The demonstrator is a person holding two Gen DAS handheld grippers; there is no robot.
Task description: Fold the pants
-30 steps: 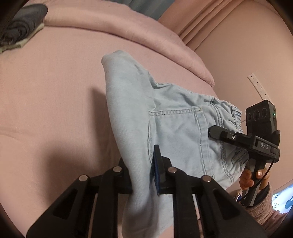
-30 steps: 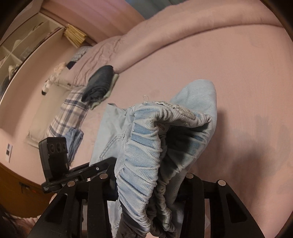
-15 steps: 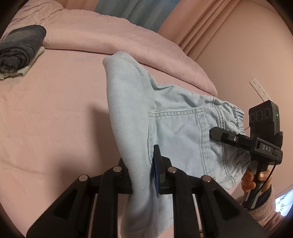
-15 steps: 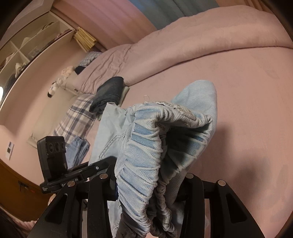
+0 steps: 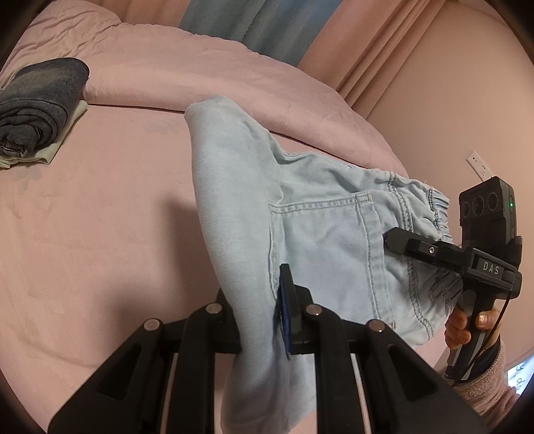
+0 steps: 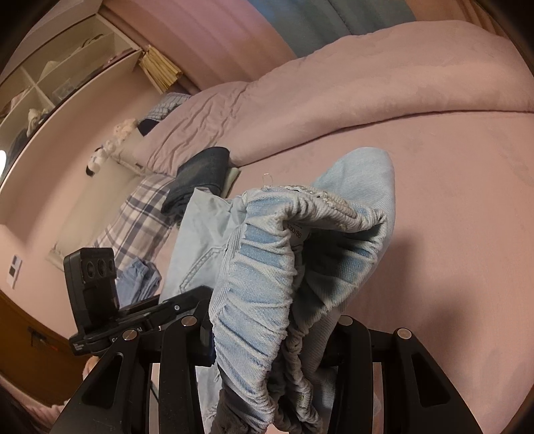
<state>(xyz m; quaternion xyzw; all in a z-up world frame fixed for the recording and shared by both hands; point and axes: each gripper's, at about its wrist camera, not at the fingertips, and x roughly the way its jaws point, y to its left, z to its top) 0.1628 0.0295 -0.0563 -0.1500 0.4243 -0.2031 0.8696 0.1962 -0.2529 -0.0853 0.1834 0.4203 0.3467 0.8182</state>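
Dim, pink-tinged light – soft shadows, heavy fisheye bending, edges perhaps slightly blurred

Pink bed (image 5: 100,207), pink walls (image 5: 450,110), blue curtain (image 5: 253,30).

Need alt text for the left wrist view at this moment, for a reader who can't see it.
Light blue pants hang lifted above a pink bed, pinched in the left gripper in the foreground, while the right gripper, held in a hand, grips their elastic waistband. Folded dark jeans lie at far left.
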